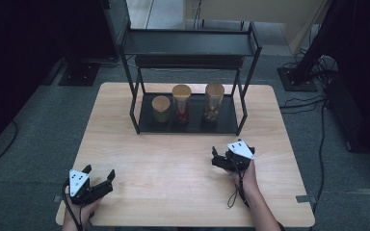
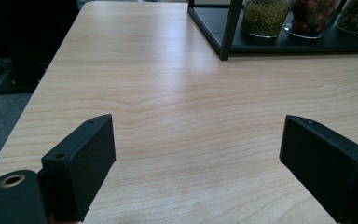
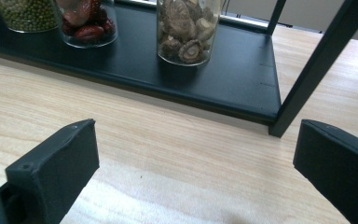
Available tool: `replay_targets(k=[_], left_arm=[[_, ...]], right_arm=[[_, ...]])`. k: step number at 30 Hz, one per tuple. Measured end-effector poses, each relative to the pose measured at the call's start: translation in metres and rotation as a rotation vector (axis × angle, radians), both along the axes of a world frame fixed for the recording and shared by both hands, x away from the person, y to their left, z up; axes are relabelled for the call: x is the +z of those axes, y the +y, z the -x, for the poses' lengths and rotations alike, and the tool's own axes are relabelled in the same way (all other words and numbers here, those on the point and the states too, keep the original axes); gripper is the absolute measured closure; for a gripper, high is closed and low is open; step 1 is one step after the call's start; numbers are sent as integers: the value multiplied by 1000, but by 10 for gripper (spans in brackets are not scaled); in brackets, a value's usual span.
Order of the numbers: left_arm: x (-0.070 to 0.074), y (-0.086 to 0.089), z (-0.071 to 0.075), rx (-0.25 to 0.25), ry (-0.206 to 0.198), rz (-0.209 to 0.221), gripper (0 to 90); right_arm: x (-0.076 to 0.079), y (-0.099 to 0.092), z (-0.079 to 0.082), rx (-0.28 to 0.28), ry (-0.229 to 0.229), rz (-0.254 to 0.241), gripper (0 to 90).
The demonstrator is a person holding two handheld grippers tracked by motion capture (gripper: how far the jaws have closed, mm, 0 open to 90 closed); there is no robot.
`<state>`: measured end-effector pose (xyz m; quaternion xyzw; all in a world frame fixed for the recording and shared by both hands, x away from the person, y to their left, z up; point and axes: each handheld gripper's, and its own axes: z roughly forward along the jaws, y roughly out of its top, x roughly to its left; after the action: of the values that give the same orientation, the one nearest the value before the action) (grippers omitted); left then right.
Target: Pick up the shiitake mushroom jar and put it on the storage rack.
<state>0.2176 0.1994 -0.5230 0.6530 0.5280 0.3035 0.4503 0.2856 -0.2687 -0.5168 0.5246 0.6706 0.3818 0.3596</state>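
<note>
Three jars point(image 1: 181, 103) shelved; mushrooms point(image 3: 186, 29) discernible from right claw point(image 1: 220, 158).

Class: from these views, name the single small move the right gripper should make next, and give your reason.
Probably ease the right gripper forward toward the mushroom jar: its jaws stand open and empty, short of the black shelf, and that jar stands nearest ahead of them.

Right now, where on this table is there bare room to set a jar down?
The tabletop is bare between the rack's lower shelf and the two grippers, and beside the rack's legs. The shelf is crowded on its middle: mung bean jar, red date jar, mushroom jar.
</note>
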Motion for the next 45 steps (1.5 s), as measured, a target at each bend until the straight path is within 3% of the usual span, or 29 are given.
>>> replay_targets(k=[22,45], left_arm=[[0,0,0,1,0,-2,106],[0,0,0,0,-2,-7,105]], right_arm=[[-1,1,25,-4,-11,27,0],[1,-9,48,-8,-3,-7,0]])
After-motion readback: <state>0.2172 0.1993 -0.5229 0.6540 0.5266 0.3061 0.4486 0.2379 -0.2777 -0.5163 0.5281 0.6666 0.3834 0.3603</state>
